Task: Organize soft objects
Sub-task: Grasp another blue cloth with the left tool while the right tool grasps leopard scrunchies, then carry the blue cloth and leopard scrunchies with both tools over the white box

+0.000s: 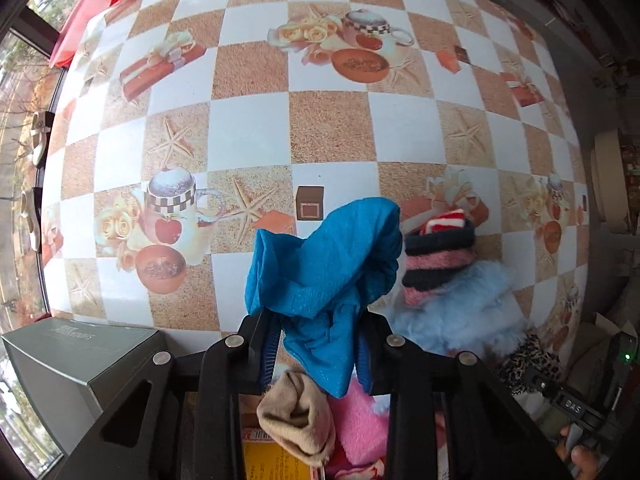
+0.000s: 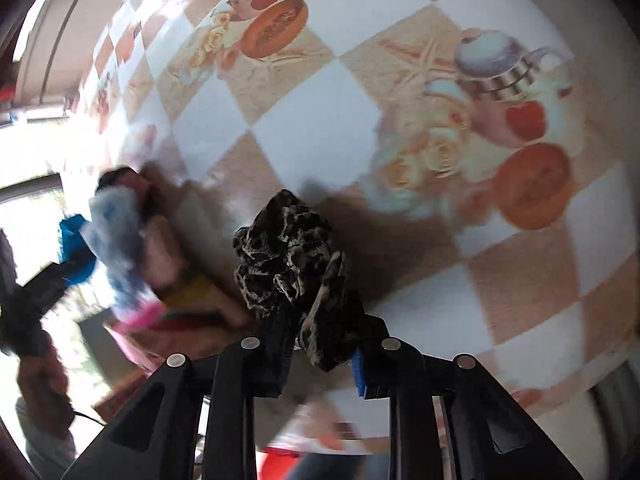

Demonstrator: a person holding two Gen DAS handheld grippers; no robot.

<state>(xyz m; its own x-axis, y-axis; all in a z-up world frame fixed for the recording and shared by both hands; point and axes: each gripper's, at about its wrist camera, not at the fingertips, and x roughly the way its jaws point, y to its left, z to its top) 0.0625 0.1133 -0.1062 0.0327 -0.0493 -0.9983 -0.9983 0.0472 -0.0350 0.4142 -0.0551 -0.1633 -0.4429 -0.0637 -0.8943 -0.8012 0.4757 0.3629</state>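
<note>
My left gripper [image 1: 316,344] is shut on a bright blue cloth [image 1: 328,264] and holds it above the table. Below it lie a beige sock [image 1: 296,420] and a pink fluffy piece [image 1: 360,420] on a yellow box [image 1: 276,464]. To the right sit a striped black, pink and red knit roll [image 1: 438,256] and a pale blue furry piece [image 1: 464,312]. My right gripper [image 2: 320,344] is shut on a leopard-print cloth [image 2: 292,260], which also shows in the left wrist view [image 1: 528,360]. The right wrist view is blurred; the pile [image 2: 120,240] and the blue cloth [image 2: 74,248] show at its left.
The table wears a checkered cloth [image 1: 328,128] printed with teapots and starfish. A grey-green box [image 1: 76,356] stands at the near left. Red plastic basins [image 1: 84,16] sit beyond the far left corner. The table edge runs along the left by a window.
</note>
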